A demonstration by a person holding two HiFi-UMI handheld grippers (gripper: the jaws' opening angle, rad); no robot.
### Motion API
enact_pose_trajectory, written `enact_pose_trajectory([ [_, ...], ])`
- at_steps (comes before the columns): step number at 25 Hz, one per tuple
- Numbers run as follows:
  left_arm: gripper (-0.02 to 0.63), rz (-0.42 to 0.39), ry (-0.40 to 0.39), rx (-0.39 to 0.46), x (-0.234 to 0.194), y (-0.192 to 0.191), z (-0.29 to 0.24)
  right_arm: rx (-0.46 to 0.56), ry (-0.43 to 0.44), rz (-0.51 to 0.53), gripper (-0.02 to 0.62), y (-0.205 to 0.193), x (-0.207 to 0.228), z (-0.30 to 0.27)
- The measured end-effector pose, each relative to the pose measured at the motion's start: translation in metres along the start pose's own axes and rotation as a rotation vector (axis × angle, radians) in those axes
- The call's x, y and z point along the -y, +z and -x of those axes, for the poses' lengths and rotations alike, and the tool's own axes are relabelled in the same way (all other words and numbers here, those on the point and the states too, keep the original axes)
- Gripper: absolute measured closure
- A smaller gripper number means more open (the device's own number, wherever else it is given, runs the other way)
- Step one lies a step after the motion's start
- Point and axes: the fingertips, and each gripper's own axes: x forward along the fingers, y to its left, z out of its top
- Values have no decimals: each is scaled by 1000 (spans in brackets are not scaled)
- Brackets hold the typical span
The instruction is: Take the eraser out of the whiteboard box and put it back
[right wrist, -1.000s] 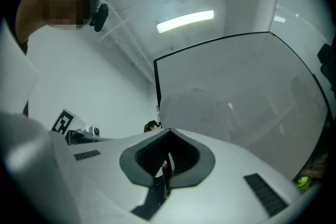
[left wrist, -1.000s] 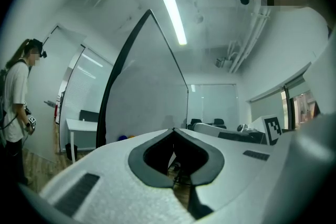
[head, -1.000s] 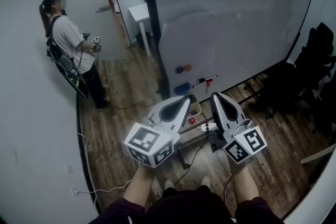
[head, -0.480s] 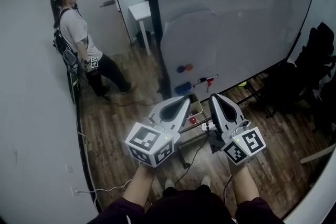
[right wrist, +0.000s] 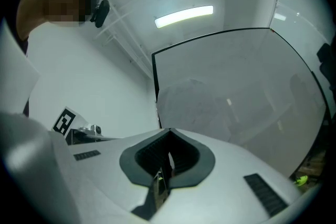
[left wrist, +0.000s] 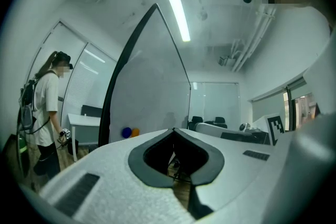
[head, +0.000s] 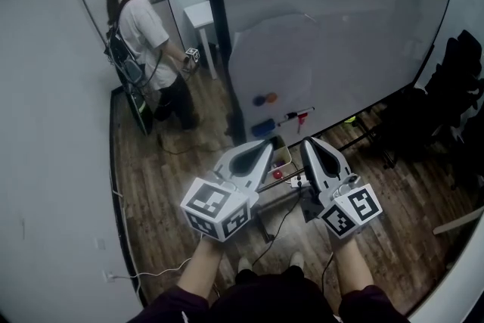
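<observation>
Both grippers are pressed together with nothing between the jaws. The left gripper (head: 266,144) and the right gripper (head: 308,140) are held side by side in front of the whiteboard (head: 340,26), apart from it, and each gripper view shows its tips meeting. What seems to be the eraser (head: 262,128), a blue oblong too small to read surely, clings low on the board, outside the box (head: 283,153). That box is mostly hidden behind the left gripper's tip; only a pale rim shows, and what lies inside cannot be made out. A small red thing (head: 277,174) sits between the two grippers, its nature unclear. Two round magnets (head: 265,98), blue and orange, and a red-capped marker (head: 296,117) stick to the board near the eraser. Another person (head: 144,34) stands at the far left on the wooden floor (head: 162,185), face blurred over. Dark chairs (head: 461,79) are cut off at the right edge.
</observation>
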Motion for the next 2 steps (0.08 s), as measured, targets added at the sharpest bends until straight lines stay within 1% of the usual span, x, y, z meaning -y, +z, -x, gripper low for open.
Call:
enact_pose_trajectory([
  [2,601,2,2,-4,-1,-2,-1,-3,0,-5,592,-2,1,0],
])
